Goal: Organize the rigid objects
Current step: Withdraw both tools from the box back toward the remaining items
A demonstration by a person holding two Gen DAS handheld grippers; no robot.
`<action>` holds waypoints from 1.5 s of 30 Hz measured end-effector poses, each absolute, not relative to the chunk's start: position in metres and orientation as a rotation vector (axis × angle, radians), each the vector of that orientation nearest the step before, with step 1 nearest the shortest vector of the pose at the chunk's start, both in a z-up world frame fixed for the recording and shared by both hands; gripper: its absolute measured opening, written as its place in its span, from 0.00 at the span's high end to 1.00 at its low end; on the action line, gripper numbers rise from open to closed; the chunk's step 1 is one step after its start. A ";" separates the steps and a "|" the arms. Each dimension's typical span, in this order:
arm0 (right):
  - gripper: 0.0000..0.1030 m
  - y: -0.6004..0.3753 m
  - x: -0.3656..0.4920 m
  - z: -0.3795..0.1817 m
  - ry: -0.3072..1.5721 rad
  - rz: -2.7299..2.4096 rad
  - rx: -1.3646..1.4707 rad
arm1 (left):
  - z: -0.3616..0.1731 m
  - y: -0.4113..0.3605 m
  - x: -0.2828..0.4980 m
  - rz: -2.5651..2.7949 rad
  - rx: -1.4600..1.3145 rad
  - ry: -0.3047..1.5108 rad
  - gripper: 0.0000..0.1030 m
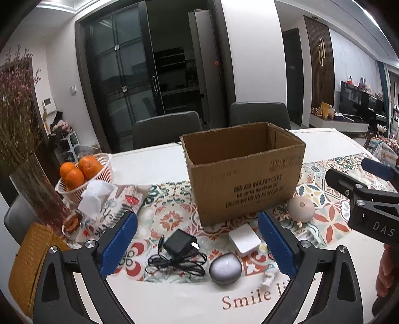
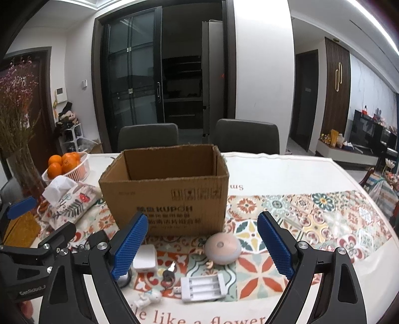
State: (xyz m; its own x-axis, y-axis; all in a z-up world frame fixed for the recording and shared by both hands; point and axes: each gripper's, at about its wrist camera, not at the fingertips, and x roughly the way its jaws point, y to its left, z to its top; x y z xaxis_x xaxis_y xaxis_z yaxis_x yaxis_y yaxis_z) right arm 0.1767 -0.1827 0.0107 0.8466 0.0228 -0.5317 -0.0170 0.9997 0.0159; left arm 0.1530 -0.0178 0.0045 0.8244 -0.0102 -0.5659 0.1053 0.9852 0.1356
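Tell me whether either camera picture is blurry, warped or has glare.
Left wrist view: strong fisheye bending of walls, dark corners, glare on the grey dome gadget. Right wrist view: same warping, bright ceiling light strip, cardboard box sharp.

Brown box [image 2: 169, 197] — blue gripper pads [image 2: 131, 245]

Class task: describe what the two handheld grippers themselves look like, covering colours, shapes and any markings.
Both are black plastic frames with silver screws. The left gripper and the right gripper each end in jaws faced with flat blue pads of fine grid texture. White lettering shows on the bodies: "DAS" on the right one, "GenRobot" on the left. No cables or sleeves are visible.
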 end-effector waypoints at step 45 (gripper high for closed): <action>0.08 -0.184 0.180 -0.126 0.880 0.015 0.062 | -0.127 -0.016 0.170 -0.151 0.117 0.886 0.08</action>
State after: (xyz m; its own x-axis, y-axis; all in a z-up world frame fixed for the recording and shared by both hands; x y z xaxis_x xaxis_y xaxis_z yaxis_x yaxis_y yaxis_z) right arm 0.1796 -0.1842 -0.1259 0.6375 0.0385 -0.7695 0.0129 0.9981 0.0606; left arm 0.1705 -0.0164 -0.1271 0.6233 -0.0828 -0.7776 0.1799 0.9829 0.0395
